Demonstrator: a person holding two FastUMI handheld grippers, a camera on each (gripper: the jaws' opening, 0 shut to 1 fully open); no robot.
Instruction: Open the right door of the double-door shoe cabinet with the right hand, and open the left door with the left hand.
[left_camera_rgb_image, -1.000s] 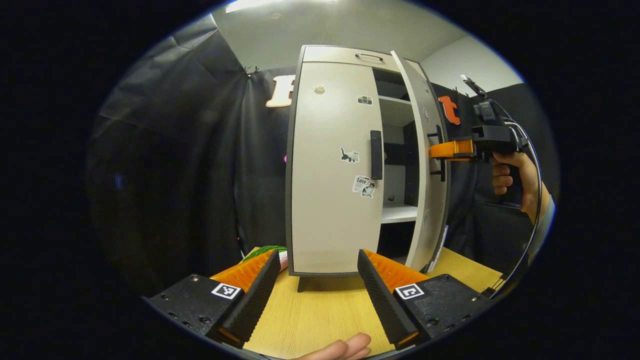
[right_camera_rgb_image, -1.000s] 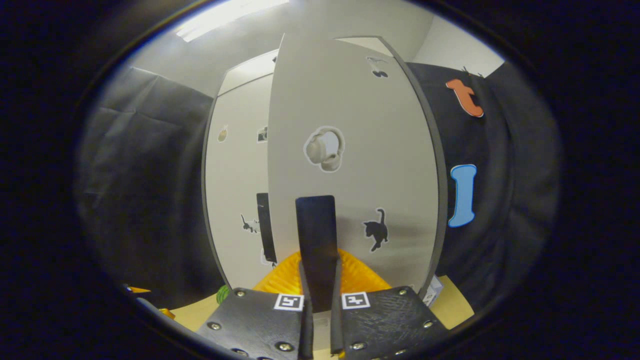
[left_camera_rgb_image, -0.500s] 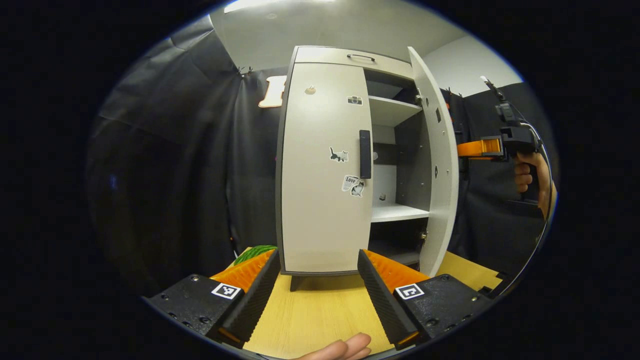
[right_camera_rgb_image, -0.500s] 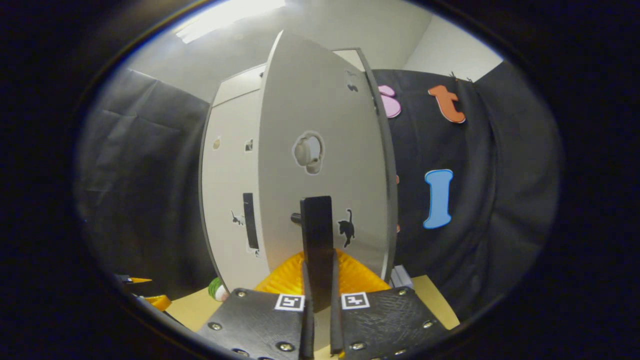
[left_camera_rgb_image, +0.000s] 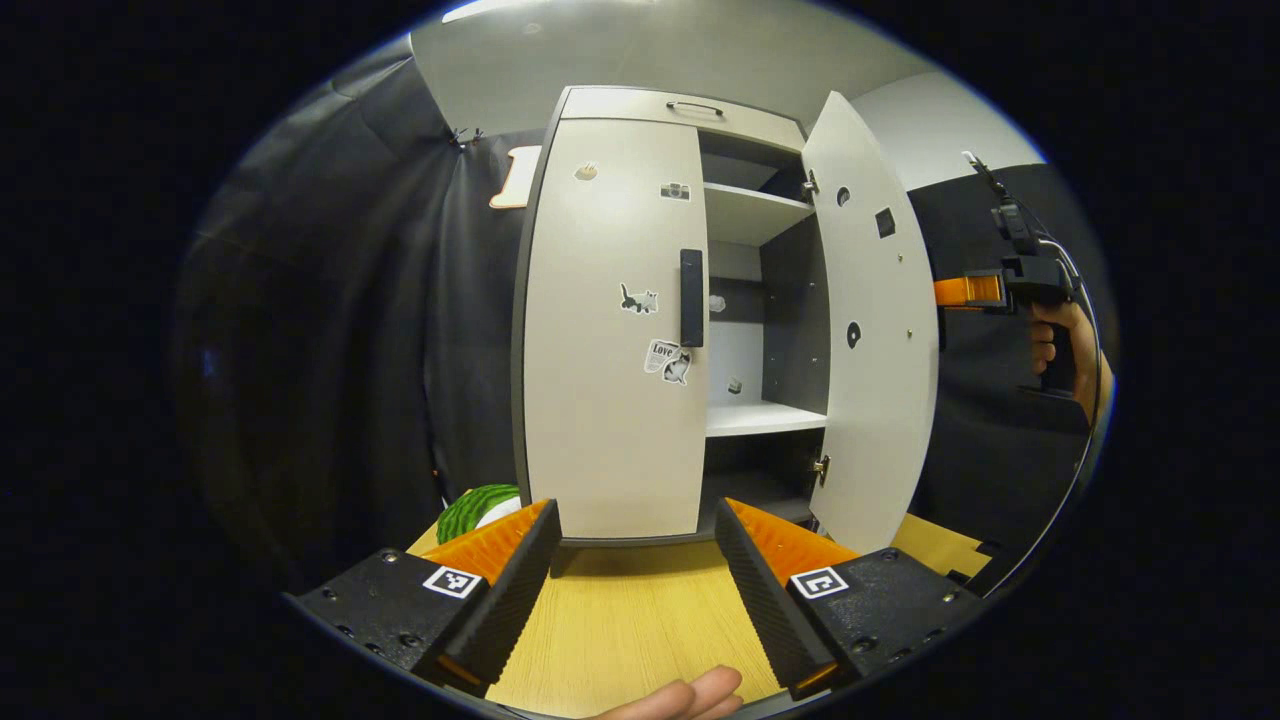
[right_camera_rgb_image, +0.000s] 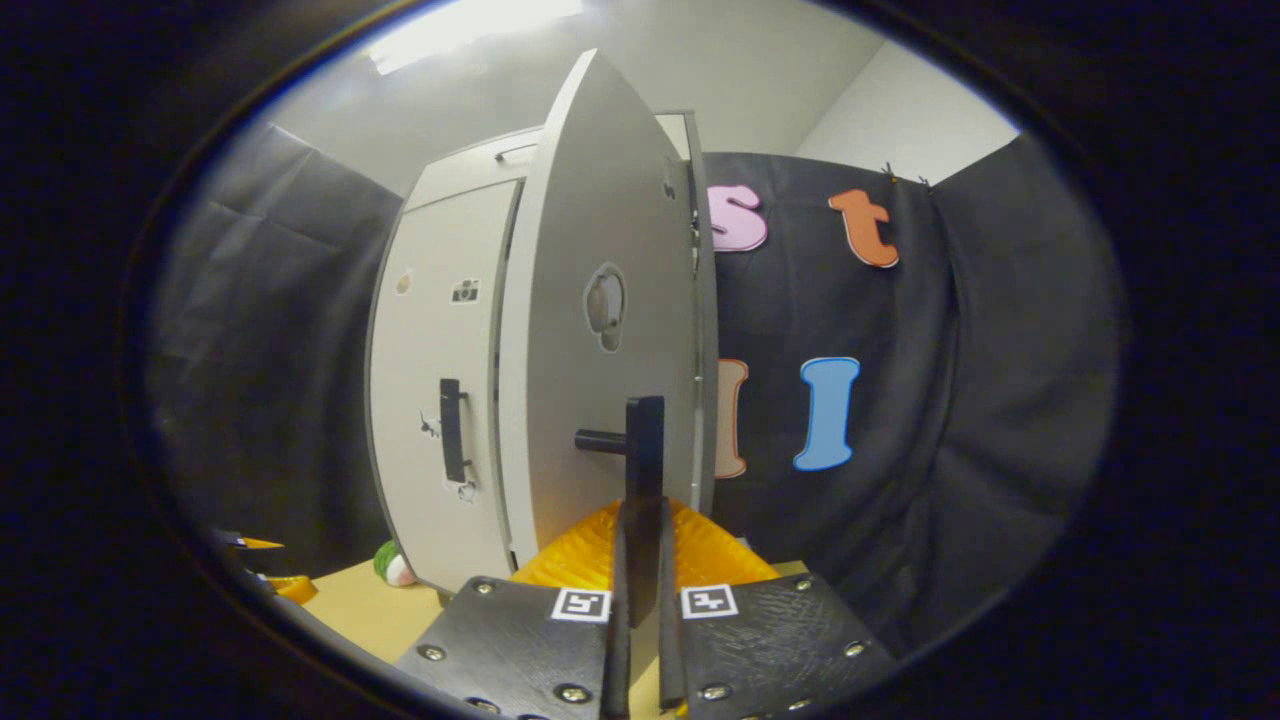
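In the right gripper view, the right gripper (right_camera_rgb_image: 640, 560) has its two fingers pressed close on either side of the dark bar handle (right_camera_rgb_image: 645, 470) of the right door (right_camera_rgb_image: 590, 400). That door stands swung wide out from the shoe cabinet (left_camera_rgb_image: 640, 110), its outer face turned edge-on toward the camera.

In the left gripper view, the left gripper (left_camera_rgb_image: 632, 560) holds its fingers wide apart with nothing between them, low over the wooden table (left_camera_rgb_image: 630, 620) and just in front of the cabinet's foot. Beyond it the left door (left_camera_rgb_image: 600, 380) is closed, its black handle (left_camera_rgb_image: 691, 298) untouched, stickers beside it. To the right, white shelves (left_camera_rgb_image: 760, 418) show inside. At far right a hand (left_camera_rgb_image: 1065, 345) holds the other gripper behind the open door. A green striped object (left_camera_rgb_image: 475, 505) lies at the left.
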